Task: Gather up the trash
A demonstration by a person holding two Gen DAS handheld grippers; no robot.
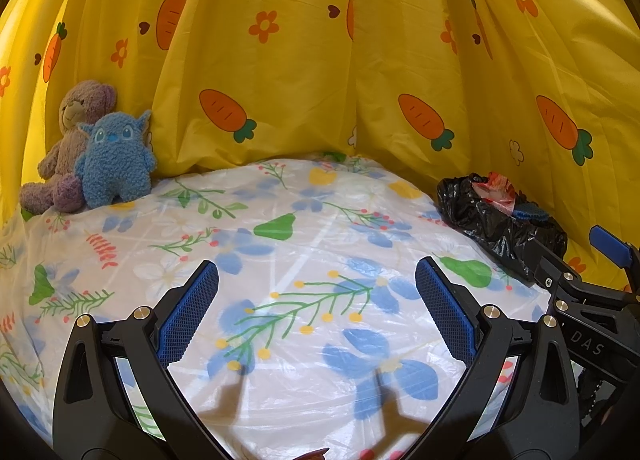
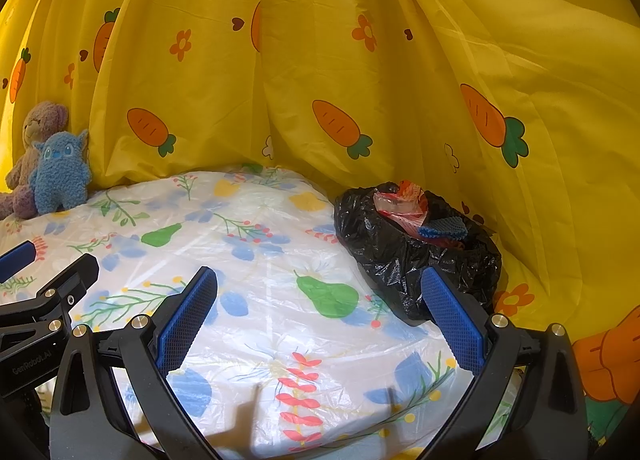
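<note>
Both grippers, left gripper (image 1: 316, 312) and right gripper (image 2: 320, 320), hover with jaws spread and empty near the black trash bag (image 2: 416, 256), which already holds wrappers (image 2: 400, 200), so collecting looks nearly done; closing the bag probably follows.

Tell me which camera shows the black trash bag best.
The right wrist view: the black trash bag sits near and whole, its open top showing red wrappers. In the left wrist view it is small, at the edge, partly hidden by the right claw.
</note>
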